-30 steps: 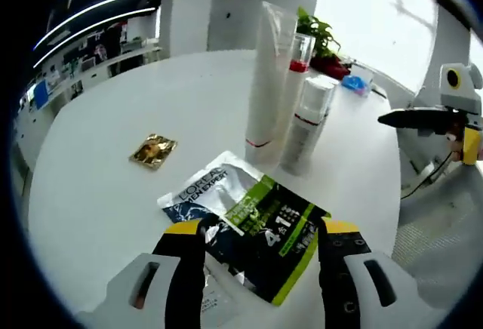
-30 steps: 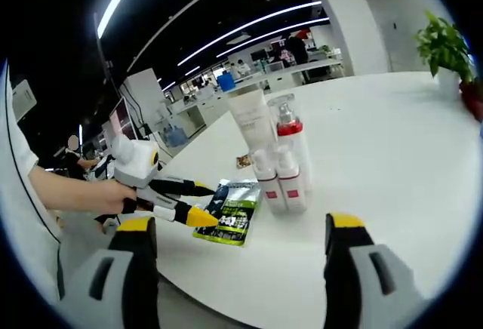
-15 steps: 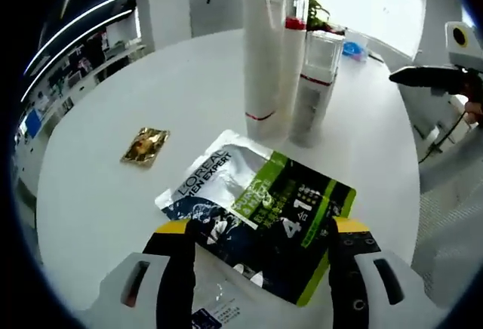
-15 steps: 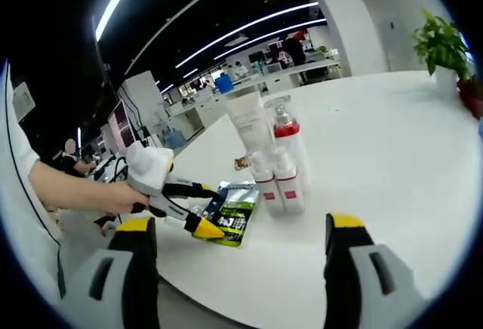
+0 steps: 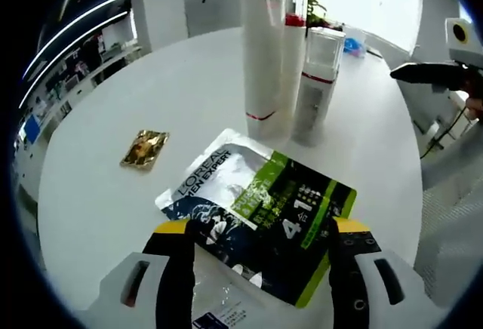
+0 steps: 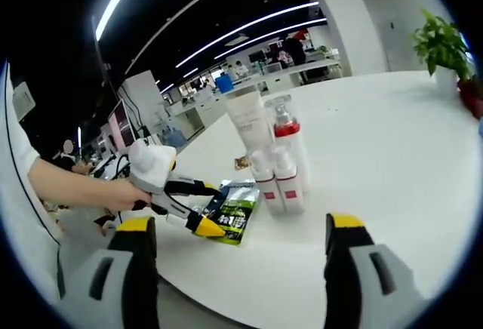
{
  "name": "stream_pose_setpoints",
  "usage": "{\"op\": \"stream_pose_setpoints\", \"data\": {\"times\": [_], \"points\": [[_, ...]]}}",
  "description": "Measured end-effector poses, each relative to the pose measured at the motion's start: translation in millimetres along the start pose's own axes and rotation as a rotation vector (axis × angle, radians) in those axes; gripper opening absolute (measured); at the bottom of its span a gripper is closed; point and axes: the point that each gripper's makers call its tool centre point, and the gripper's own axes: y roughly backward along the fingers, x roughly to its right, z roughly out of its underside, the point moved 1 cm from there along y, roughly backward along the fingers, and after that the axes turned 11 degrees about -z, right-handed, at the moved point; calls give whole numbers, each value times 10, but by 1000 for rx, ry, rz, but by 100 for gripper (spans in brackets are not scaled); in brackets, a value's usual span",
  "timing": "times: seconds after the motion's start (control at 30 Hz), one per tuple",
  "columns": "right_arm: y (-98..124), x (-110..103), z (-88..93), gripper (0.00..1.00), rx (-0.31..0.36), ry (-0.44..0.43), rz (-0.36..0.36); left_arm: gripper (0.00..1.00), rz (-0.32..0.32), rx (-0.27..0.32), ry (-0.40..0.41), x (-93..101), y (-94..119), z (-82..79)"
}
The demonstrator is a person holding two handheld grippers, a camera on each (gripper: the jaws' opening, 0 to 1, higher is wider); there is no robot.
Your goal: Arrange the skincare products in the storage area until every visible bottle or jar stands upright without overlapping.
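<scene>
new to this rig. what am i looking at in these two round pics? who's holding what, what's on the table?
No robot here: a person holds a pair of handheld tongs in each hand, and a fisheye camera rides on each pair, looking forward along its two jaws.

In the left gripper view, the left tongs rise from the bottom, open, jaws either side of a flat L'Oreal Men Expert sachet lying on the white round table. They grip nothing. A clear packet lies partly under the sachet. Beyond stand a tall white tube, a red-collared pump bottle and a small white bottle, all upright. A small gold packet lies to the left.

In the right gripper view, the right tongs are open and empty, hanging off the table's edge. It shows the person's hand holding the left tongs over the sachet, and a potted plant far back.
</scene>
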Motion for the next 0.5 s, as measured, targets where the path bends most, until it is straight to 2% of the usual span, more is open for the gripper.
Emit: {"op": "stream_pose_setpoints", "data": {"times": [0.17,0.5], "points": [[0,-5,-2,93,-2,5,0,74,11,0,29,18,0,-28],[0,-30,-6,93,-12,30,1,74,17,-4,30,60,131,-12]]}}
